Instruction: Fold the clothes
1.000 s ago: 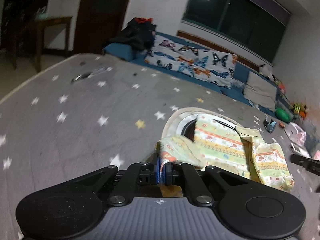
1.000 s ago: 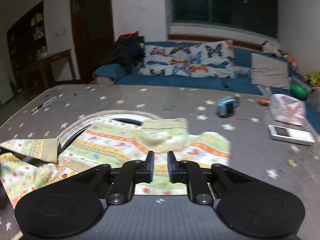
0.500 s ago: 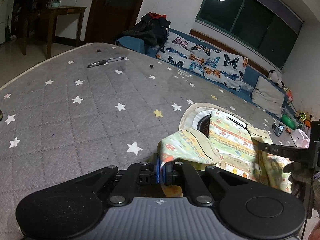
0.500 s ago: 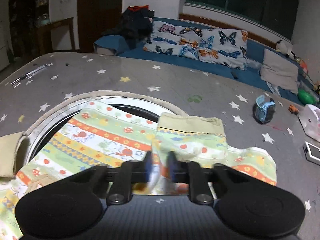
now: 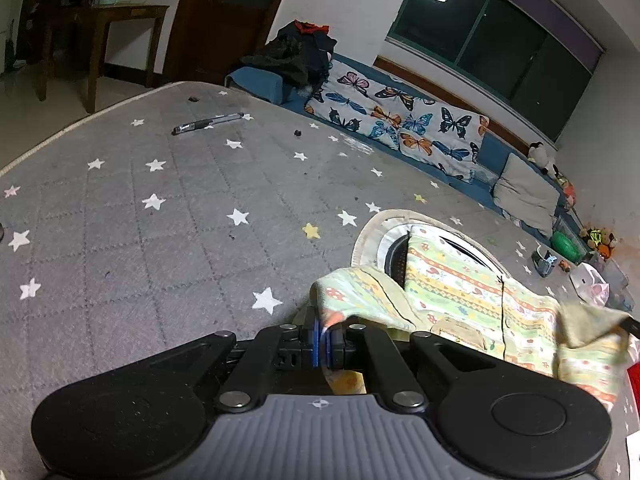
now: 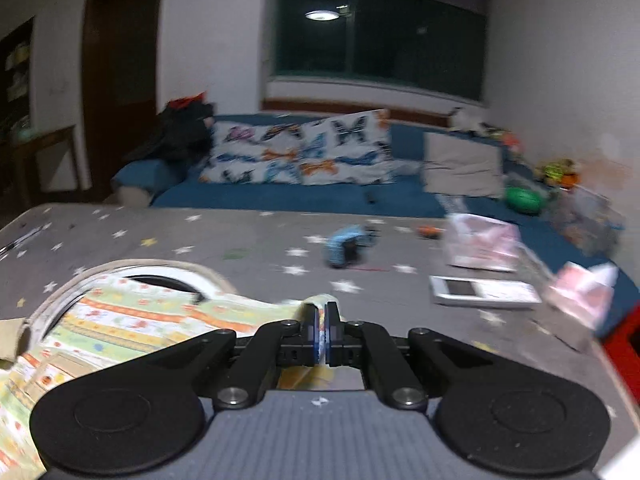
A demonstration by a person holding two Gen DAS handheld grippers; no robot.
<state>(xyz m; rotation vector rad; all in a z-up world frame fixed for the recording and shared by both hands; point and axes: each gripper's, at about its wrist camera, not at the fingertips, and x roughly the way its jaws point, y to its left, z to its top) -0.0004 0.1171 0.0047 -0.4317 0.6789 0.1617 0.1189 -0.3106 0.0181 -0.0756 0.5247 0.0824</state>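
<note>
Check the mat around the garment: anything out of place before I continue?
Yes: a pen lies loose on the star mat, and a toy and handheld device sit close beside the garment.

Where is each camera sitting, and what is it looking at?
Left wrist: sits on the left gripper, looking forward over the starry mat toward the pen and sofa; its black fingers show, shut on the patterned garment.
Right wrist: sits on the right gripper, looking across the mat toward the sofa and window; its fingers show, shut on the garment's other edge. This view is blurred.
Shared: both see the garment, butterfly cushions and blue toy.
</note>
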